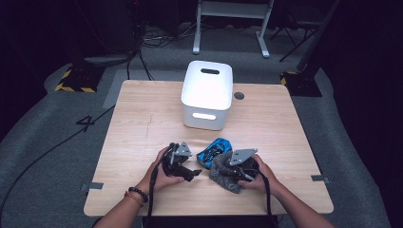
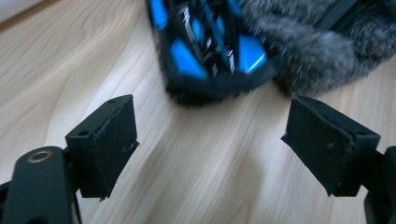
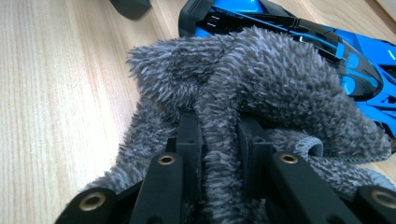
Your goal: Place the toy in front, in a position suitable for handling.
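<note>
White lidded bin (image 1: 207,95) on wooden table (image 1: 142,123)

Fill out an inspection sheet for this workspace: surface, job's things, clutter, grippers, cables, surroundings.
Surface: wooden table, bare wood around the work.
Job's things: grey fluffy cloth draped against blue toy car.
Clutter: white bin at the table's far middle.
Grippers: left gripper open, nothing between its jaws, facing the car; right gripper shut on the cloth.
Cables: one trails from each gripper; more lie on the floor.
Surroundings: dark room, grey floor, white frame legs behind.
</note>
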A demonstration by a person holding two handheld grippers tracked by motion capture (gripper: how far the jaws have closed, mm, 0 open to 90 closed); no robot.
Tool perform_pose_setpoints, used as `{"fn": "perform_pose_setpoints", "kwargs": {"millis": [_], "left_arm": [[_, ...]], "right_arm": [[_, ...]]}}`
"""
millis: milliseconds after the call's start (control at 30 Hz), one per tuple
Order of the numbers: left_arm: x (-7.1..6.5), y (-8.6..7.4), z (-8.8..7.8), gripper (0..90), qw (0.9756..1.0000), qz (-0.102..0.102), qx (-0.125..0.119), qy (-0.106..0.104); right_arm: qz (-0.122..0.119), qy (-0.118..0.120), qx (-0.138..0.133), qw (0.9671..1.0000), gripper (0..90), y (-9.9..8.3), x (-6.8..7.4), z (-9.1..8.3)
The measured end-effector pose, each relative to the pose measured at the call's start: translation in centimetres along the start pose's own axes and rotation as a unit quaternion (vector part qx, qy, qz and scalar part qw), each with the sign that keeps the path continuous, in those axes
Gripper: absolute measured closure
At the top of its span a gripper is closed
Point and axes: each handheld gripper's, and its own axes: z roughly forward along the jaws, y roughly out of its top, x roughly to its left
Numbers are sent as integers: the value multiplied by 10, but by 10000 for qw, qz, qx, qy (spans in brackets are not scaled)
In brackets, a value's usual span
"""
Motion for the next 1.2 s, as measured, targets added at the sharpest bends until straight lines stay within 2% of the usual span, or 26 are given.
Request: {"fn": "perform_pose_setpoints", "kwargs": {"millis": [100,200,267,333,400,500,633,733,800,1067,1200], "left_arm": [[-2,9,4,176,9999,-53,-140,-50],[-7,15,5,175,9998,17,-202,-48],[-9,17,6,175,9998,95,-150,-21],[-8,18,9,175,9999,29,-135,-15],[-7,21,12,171,10000,22,-75,20],[-9,25,18,169,10000,21,-49,58],[-10,29,29,156,9998,32,105,186],[-7,32,38,157,9997,-41,186,174],[-6,35,44,158,9995,32,259,172],[2,38,58,141,9993,-9,368,42],[0,41,56,167,9987,192,466,115]], "right_arm": [[110,70,-22,9999,745,-2,-2,1],[56,81,23,9999,741,-2,-3,-2],[-89,33,95,9999,737,-3,-2,-10],[-126,57,86,9999,739,-5,-4,-23],[-55,5,79,10000,740,-11,-9,-36],[98,-325,178,9993,739,-27,-21,-48],[395,-591,286,9971,738,-48,-38,-53],[540,-708,254,9957,735,-53,-47,-57],[603,-758,229,9950,732,-54,-51,-59],[813,-870,179,9927,723,-62,-61,-67],[882,-926,178,9916,722,-66,-65,-69]]}}
